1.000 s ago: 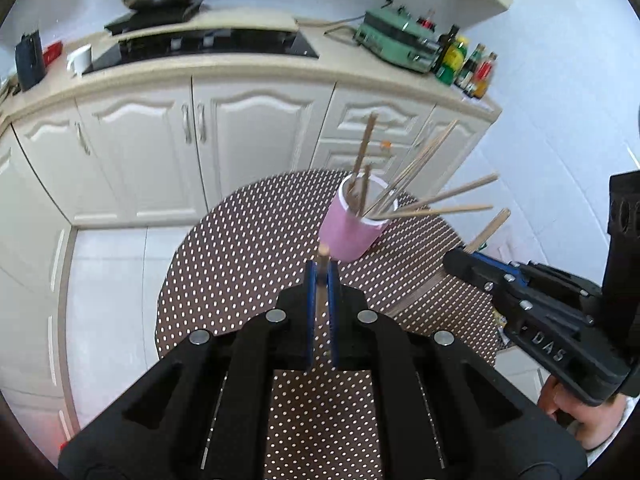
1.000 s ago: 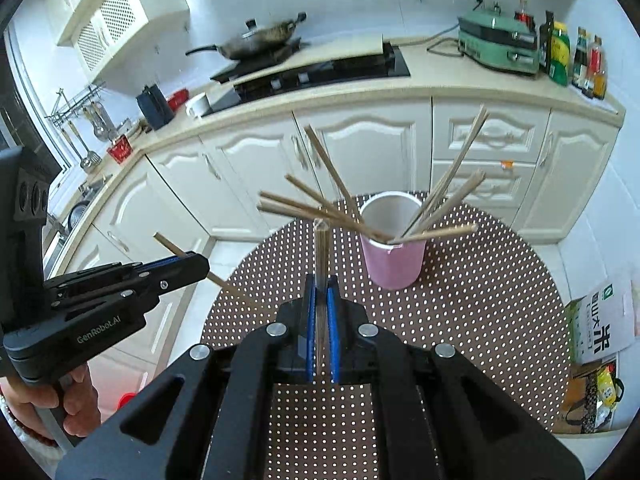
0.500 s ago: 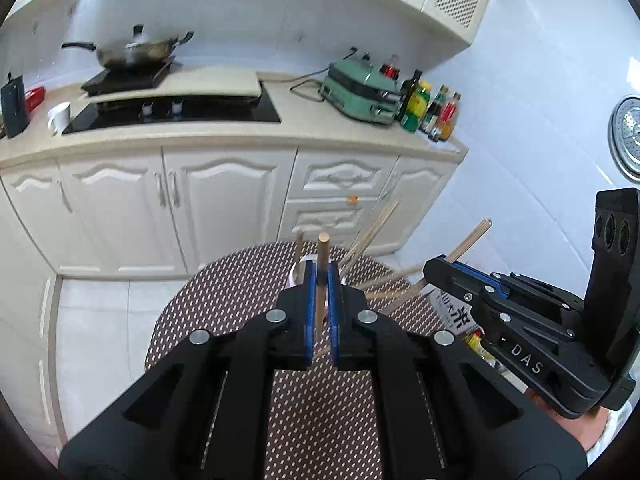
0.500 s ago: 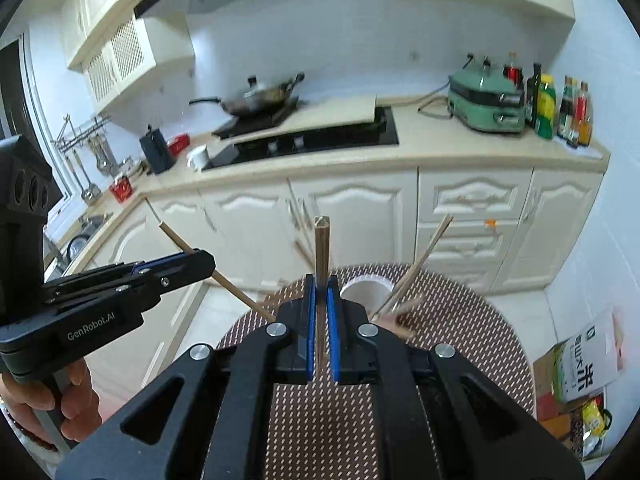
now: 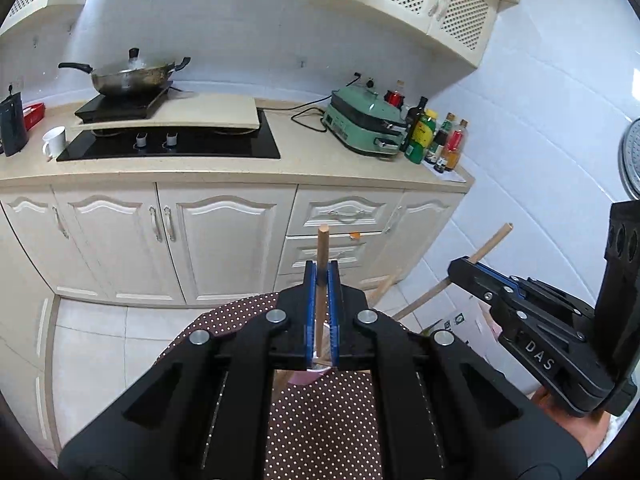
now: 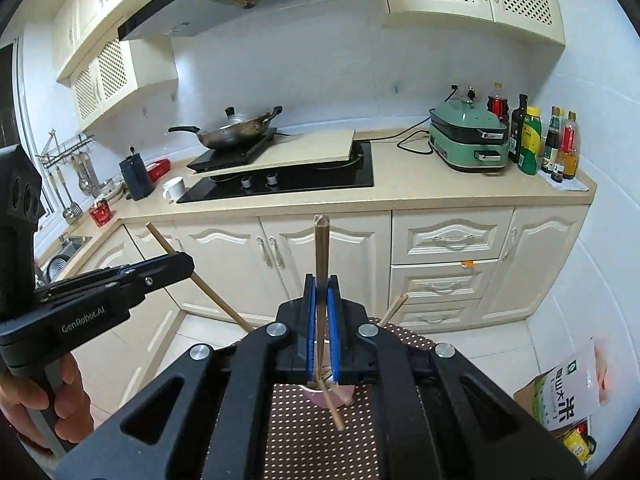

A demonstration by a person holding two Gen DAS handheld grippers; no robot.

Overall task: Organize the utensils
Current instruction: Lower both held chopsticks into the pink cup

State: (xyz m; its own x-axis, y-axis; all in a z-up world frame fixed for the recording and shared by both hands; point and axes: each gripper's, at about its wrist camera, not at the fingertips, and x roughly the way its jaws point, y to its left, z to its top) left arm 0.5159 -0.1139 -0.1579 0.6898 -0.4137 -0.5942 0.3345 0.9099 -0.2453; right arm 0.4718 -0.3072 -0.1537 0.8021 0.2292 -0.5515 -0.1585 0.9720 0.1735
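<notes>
My left gripper [image 5: 322, 270] is shut on a light wooden chopstick [image 5: 322, 244] that stands up between the blue pads. My right gripper [image 6: 321, 282] is shut on a darker chopstick [image 6: 321, 244], also upright. Each shows in the other's view: the right gripper [image 5: 460, 266] at the right with its chopstick [image 5: 494, 242] slanting, the left gripper [image 6: 182, 262] at the left with its chopstick [image 6: 216, 298]. The pink cup [image 6: 346, 396] sits below on the dotted brown tablecloth [image 6: 312, 440], mostly hidden behind the jaws. Other chopsticks [image 6: 396, 306] poke out of it.
Beyond the table is white tiled floor, then cream cabinets [image 5: 224, 240] under a counter with a hob [image 5: 172, 148], a wok [image 6: 236, 130], a green appliance [image 6: 466, 140] and bottles [image 6: 530, 146]. A printed bag [image 6: 568, 384] lies on the floor at the right.
Both grippers have risen and tipped upward, each still holding its chopstick. The pink cup with its chopsticks has dropped from the middle of both views to almost hidden under the jaws.
</notes>
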